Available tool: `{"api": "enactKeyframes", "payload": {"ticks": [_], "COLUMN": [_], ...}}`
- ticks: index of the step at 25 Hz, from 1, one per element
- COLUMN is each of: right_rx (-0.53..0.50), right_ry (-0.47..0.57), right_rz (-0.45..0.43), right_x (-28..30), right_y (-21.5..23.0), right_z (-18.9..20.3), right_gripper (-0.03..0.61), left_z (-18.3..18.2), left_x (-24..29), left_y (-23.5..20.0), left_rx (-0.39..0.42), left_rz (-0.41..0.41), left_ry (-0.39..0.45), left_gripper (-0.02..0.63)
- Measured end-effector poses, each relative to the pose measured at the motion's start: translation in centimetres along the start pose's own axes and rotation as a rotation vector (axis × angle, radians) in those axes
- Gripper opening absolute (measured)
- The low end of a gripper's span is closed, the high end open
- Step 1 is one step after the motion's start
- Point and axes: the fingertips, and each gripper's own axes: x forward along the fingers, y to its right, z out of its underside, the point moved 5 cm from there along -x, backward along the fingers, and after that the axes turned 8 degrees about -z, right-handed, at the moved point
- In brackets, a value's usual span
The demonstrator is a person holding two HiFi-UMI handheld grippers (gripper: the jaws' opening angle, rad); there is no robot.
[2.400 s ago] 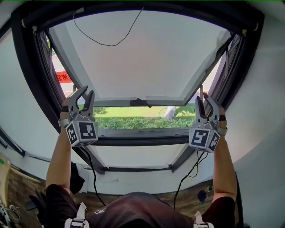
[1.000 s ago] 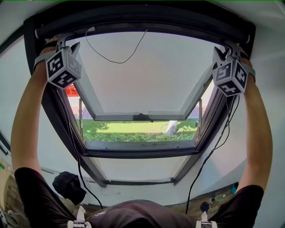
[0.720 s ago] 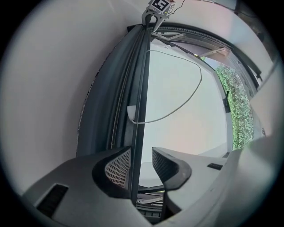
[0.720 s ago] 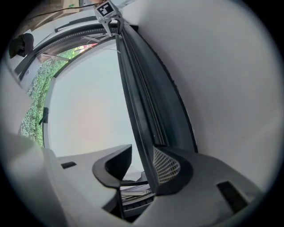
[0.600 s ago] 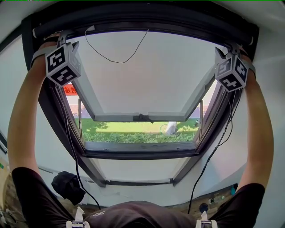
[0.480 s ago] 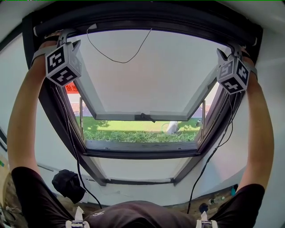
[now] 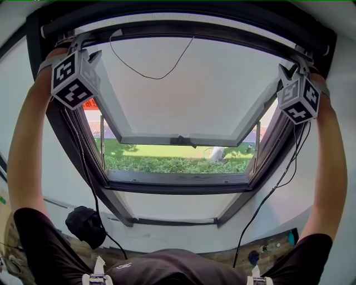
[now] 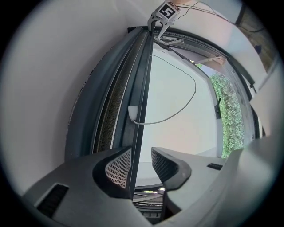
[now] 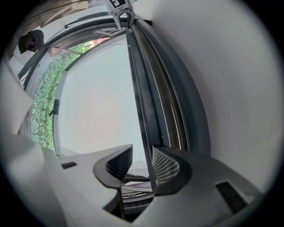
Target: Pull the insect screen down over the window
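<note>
The insect screen's thin dark pull bar (image 7: 194,30) runs across the top of the roof window, just under the dark housing (image 7: 183,11). My left gripper (image 7: 78,43) is at its left end and my right gripper (image 7: 301,57) at its right end, both arms stretched up. In the left gripper view the bar (image 8: 143,88) passes between the jaws of the left gripper (image 8: 142,156), against one pad and apart from the other. The right gripper (image 9: 142,154) likewise straddles the bar (image 9: 135,88); its jaws have just been closing, with a gap still on one side.
The window sash (image 7: 183,94) is swung open outward, its handle (image 7: 181,139) at the bottom edge, with a green hedge (image 7: 172,164) beyond. A black cord (image 7: 150,69) hangs across the pane. The dark window frame (image 7: 178,186) and white walls surround it. A black bag (image 7: 86,225) lies below.
Both grippers rose from the window's lower frame to its top corners. Since then the right gripper has sunk slightly, and a light gap now shows between the bar and the housing.
</note>
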Motion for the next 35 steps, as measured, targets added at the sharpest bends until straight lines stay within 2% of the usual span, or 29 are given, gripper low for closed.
{"api": "enactKeyframes", "payload": {"ticks": [5, 8, 25, 29, 31, 35], "right_rx": [0.021, 0.019, -0.033, -0.033, -0.033, -0.032], "right_ry": [-0.010, -0.014, -0.047, -0.044, -0.045, -0.051], "right_rz": [-0.051, -0.067, -0.102, -0.128, -0.135, -0.146], "right_x": [-0.1, -0.2, -0.4, -0.5, -0.6, -0.7], "right_y": [-1.5, -2.4, -6.1, -7.1, -7.7, -8.2], "right_z": [0.3, 0.5, 1.0, 1.2, 1.6, 1.7], "right_gripper": [0.144, 0.144, 0.132, 0.101, 0.070, 0.038], "left_z": [0.1, 0.3, 1.2, 1.3, 1.3, 1.4], "left_x": [-0.3, -0.6, -1.5, -1.9, -2.1, -2.4], "left_y": [1.6, 2.7, 6.2, 7.4, 8.1, 9.0], "left_rx": [0.042, 0.034, 0.064, 0.077, 0.084, 0.098], "left_rz": [0.014, 0.015, 0.089, 0.131, 0.141, 0.139], "left_ry": [-0.006, 0.006, -0.001, -0.009, -0.009, -0.012], "left_gripper": [0.156, 0.155, 0.132, 0.124, 0.101, 0.107]}}
